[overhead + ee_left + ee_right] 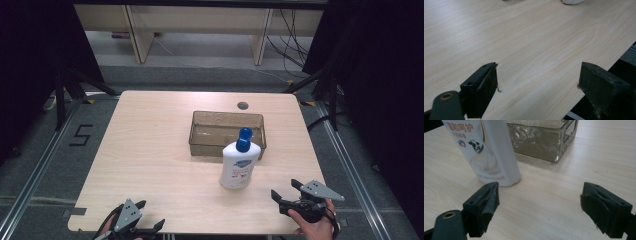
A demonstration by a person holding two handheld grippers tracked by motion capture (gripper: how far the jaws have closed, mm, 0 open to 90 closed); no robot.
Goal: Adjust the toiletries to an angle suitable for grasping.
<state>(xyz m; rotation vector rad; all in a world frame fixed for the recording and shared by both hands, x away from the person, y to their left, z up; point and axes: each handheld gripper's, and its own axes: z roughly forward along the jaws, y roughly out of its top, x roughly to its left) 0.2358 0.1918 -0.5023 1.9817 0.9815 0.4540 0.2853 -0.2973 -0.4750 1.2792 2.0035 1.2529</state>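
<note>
While the left gripper (141, 216) hangs over the near left edge of the table (150, 150), its jaws are spread wide with nothing between them; in the left gripper view (537, 80) one jaw sits over wood and the other over the table's lip, past which dark floor shows. The right gripper (286, 191), held by a hand (314, 225) at the near right corner, is likewise spread and empty. A white bottle (240, 165) with a blue cap (244, 139) stands upright near the table's middle, just in front of a clear, brownish bin (200, 131). In the right gripper view (539, 200) the bottle (491, 152) stands just beyond the left-hand jaw, apart from it, with bare wood between the jaws. Broad open tabletop lies left of the bottle and bin (541, 142).
</note>
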